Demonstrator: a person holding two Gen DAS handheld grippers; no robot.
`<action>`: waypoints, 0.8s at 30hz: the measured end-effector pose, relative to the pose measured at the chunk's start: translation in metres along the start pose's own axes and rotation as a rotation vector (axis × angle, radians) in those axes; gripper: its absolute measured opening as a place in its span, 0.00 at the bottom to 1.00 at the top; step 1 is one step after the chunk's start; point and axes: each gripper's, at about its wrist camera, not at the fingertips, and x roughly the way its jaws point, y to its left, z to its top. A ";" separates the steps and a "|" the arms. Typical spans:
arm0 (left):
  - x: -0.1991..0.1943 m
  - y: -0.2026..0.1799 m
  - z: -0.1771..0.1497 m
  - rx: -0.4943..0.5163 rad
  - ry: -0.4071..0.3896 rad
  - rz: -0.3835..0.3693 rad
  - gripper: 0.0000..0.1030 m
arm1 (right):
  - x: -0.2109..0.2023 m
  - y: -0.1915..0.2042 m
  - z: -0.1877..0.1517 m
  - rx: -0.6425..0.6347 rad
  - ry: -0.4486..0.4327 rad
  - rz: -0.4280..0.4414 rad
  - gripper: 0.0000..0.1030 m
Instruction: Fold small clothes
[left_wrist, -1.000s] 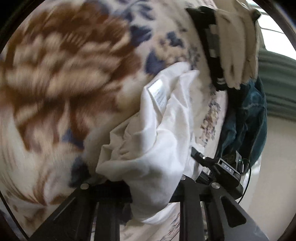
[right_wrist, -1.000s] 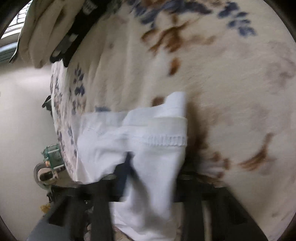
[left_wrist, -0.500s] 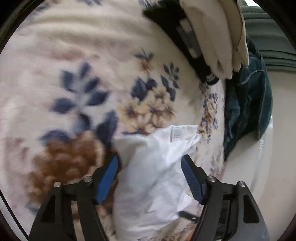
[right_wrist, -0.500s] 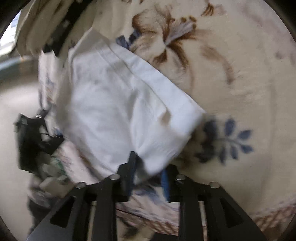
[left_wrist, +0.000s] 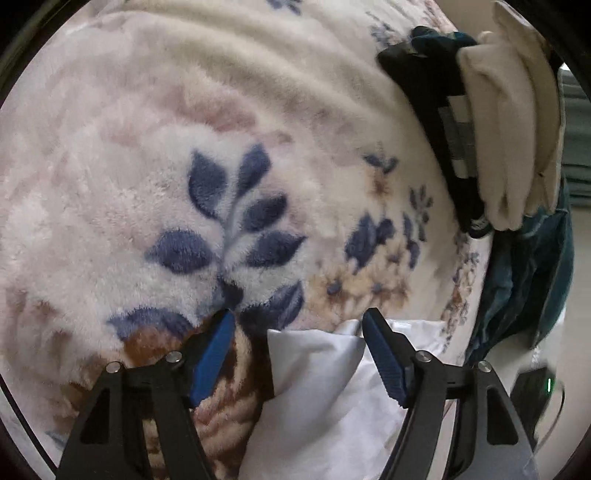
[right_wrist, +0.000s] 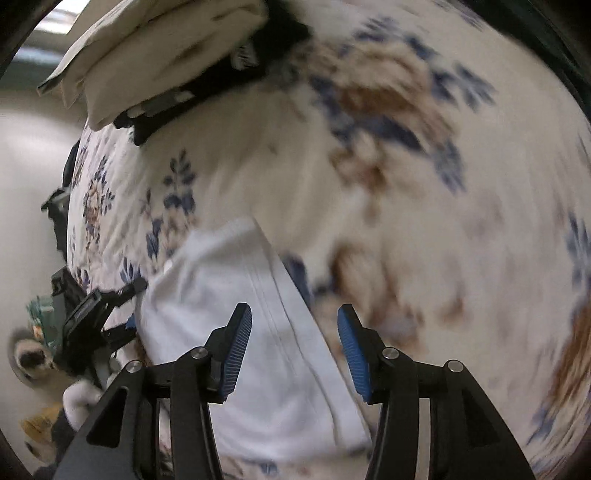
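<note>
**Both tools let go of a small white garment on a floral blanket**

A small white garment (right_wrist: 258, 350) lies folded on a plush floral blanket (left_wrist: 184, 147), near the blanket's edge. The right tool (right_wrist: 293, 347) hangs above it with its blue pads apart and nothing pinched between them; its jaws have just been opening, and the cloth lies flat below them, a stitched hem running up under the gap. The left tool (left_wrist: 297, 354) stands wide beside the garment's other end, its jaws also newly parted, and a puffed white corner sits between the pads without being pressed by either. At the far edge of the blanket rests a stack of cream folded clothes (left_wrist: 509, 129) on a black striped piece (left_wrist: 436, 110), with a dark teal garment (left_wrist: 524, 277) draped over the side.

The white piece looks thin, light and limp; it should drape from any point it is lifted by and hold no shape of its own. The deep pile beneath will likely grip it a little, so dragging may bunch the layers. The doubled hem and the corners look the firmest places to pinch, taking all layers together so the fold does not slide open. A grip in mid-panel would probably lift only the top layer.
</note>
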 end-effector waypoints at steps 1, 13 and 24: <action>-0.005 -0.001 -0.002 0.015 -0.001 -0.007 0.68 | 0.007 0.007 0.015 -0.038 0.004 0.003 0.49; -0.038 -0.013 -0.018 0.082 -0.058 -0.021 0.68 | 0.064 0.049 0.058 -0.069 0.085 0.189 0.04; -0.017 -0.026 -0.016 0.183 -0.055 -0.014 0.48 | 0.007 0.056 0.047 -0.084 -0.127 0.205 0.04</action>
